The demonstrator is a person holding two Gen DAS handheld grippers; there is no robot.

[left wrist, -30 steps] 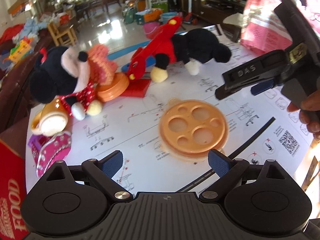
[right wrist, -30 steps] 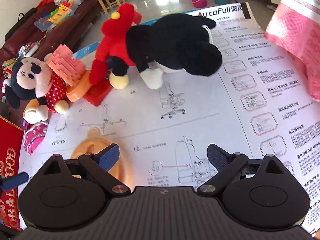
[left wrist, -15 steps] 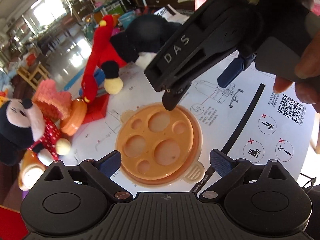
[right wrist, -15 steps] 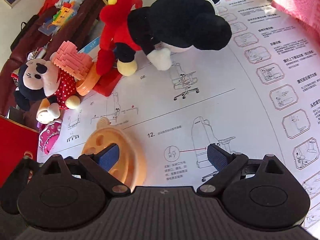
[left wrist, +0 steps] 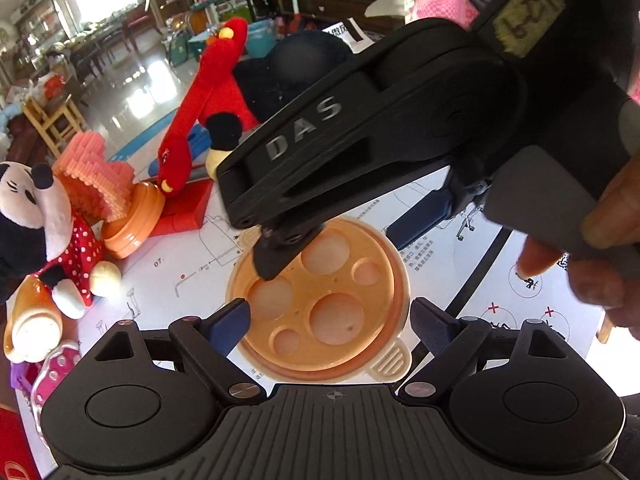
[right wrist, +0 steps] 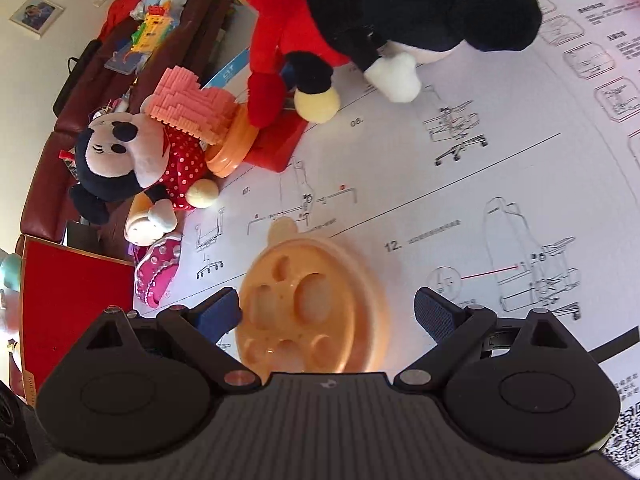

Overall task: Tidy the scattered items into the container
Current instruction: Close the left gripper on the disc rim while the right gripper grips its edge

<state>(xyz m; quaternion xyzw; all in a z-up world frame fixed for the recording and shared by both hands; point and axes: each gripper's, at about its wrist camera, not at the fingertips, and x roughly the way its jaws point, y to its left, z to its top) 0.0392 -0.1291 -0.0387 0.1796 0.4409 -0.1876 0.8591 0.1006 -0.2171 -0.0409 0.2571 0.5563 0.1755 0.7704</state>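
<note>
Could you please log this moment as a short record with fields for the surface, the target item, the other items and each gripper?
surface: printed instruction sheet
target item: orange disc with round holes, flat on the sheet
other items: Minnie plush, black-and-red plush, pink block heart
left gripper: closing around the disc, pads not touching it
right gripper: open over the disc, one finger above its top face

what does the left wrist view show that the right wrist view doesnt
Only the left wrist view shows the right hand-held gripper from outside, marked DAS, with a person's fingers on its handle, and the room's shelves behind. Only the right wrist view shows the red box at the sheet's edge and the sofa. Both show the orange disc with round holes, the spotted-dress mouse plush and the printed instruction sheet.
</note>
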